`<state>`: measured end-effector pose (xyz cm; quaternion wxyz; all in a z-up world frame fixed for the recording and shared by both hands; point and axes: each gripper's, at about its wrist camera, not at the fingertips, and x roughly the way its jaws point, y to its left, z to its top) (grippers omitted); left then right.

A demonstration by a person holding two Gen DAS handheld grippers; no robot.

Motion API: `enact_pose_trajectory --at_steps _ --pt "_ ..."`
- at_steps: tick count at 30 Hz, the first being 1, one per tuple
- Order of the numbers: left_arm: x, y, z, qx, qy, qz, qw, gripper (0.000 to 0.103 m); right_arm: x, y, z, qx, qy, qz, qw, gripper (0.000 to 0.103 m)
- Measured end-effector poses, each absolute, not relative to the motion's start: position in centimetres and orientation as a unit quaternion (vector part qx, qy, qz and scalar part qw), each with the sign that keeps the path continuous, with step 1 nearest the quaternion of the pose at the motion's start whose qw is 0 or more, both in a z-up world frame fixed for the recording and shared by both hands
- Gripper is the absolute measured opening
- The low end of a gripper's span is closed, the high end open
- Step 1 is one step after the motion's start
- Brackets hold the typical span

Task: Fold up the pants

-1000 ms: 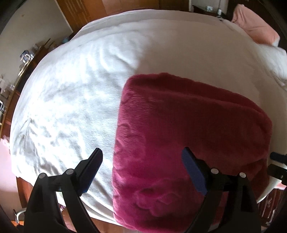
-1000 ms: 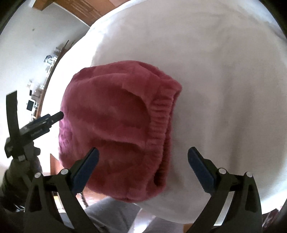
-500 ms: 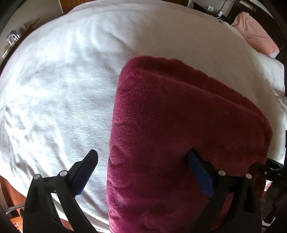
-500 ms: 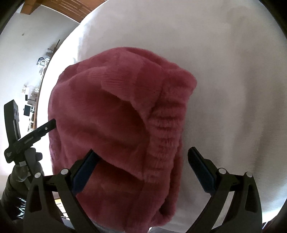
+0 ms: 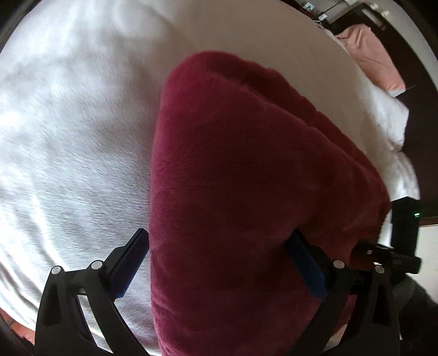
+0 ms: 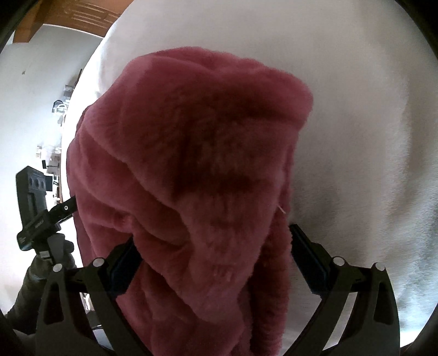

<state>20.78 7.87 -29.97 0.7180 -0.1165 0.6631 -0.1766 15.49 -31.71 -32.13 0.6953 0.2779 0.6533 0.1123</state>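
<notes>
Dark red fleece pants (image 5: 246, 169) lie folded in a thick bundle on the white bed cover (image 5: 68, 131). My left gripper (image 5: 219, 265) stands wide open and points steeply down over the bundle's near left end. Its left finger (image 5: 134, 260) is just beside the fabric's edge and its right finger (image 5: 303, 268) sinks into the pile. In the right wrist view the pants (image 6: 197, 153) fill the gap of my right gripper (image 6: 215, 261), whose jaws are closing around the near end. The left gripper's body (image 6: 38, 219) shows at that view's left, held by a gloved hand (image 6: 38, 271).
A pink pillow (image 5: 375, 57) and a white pillow (image 5: 391, 120) lie at the bed's far right. Dark furniture (image 5: 405, 219) stands by the bed's right side. A wall shelf with small items (image 6: 60, 106) and wooden panelling (image 6: 68, 19) are beyond the bed's left edge.
Both grippers have come down and tipped steeper onto the pants, which now fill both views. The bundle now sits between each pair of fingers. The right jaws have narrowed slightly.
</notes>
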Motion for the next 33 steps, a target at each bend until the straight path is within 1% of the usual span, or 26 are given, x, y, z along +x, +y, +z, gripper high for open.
enact_pose_trajectory --at_steps 2,3,7,8,9,10,11,14,15,18,22,26,33 --pt "21.3 8.5 -30.8 -0.145 0.671 -0.186 0.703 0.098 15.5 -31.5 -32.2 0.288 0.654 0.118 0.689 0.085" --pt "21.5 8.8 -31.3 -0.164 0.675 -0.191 0.693 0.098 15.6 -31.4 -32.2 0.287 0.655 0.115 0.689 0.084" --pt "22.1 9.1 -32.2 -0.204 0.682 -0.211 0.669 0.097 15.3 -31.5 -31.5 0.285 0.657 0.114 0.689 0.071" --pt "22.2 8.8 -32.0 -0.204 0.681 -0.22 0.669 0.091 15.2 -31.4 -31.2 0.281 0.657 0.113 0.69 0.066" --pt "21.8 8.4 -31.3 -0.2 0.68 -0.225 0.669 0.087 15.2 -31.3 -30.9 0.278 0.657 0.111 0.692 0.062" --pt "22.0 8.3 -30.4 -0.196 0.679 -0.23 0.669 0.084 15.1 -31.4 -30.5 0.277 0.656 0.109 0.693 0.059" --pt "22.4 8.2 -30.5 -0.194 0.679 -0.235 0.668 0.079 15.0 -31.5 -30.1 0.276 0.655 0.107 0.695 0.055" --pt "22.8 8.0 -29.3 -0.19 0.68 -0.246 0.664 0.065 14.6 -31.5 -28.8 0.278 0.648 0.1 0.702 0.048" --pt "23.0 8.1 -28.7 -0.188 0.678 -0.253 0.664 0.061 14.4 -31.6 -28.5 0.279 0.646 0.097 0.704 0.047" --pt "22.9 8.2 -27.3 -0.182 0.67 -0.27 0.667 0.056 14.2 -31.7 -27.2 0.286 0.638 0.091 0.709 0.045" --pt "23.8 8.2 -24.5 -0.177 0.645 -0.286 0.686 0.056 14.4 -32.2 -24.9 0.295 0.616 0.091 0.725 0.045" --pt "26.4 6.8 -22.2 -0.176 0.617 -0.294 0.708 0.056 16.4 -33.1 -22.2 0.293 0.583 0.091 0.752 0.045" --pt "32.8 5.2 -19.1 -0.181 0.568 -0.288 0.749 0.057 24.0 -35.0 -18.7 0.261 0.537 0.101 0.796 0.045"
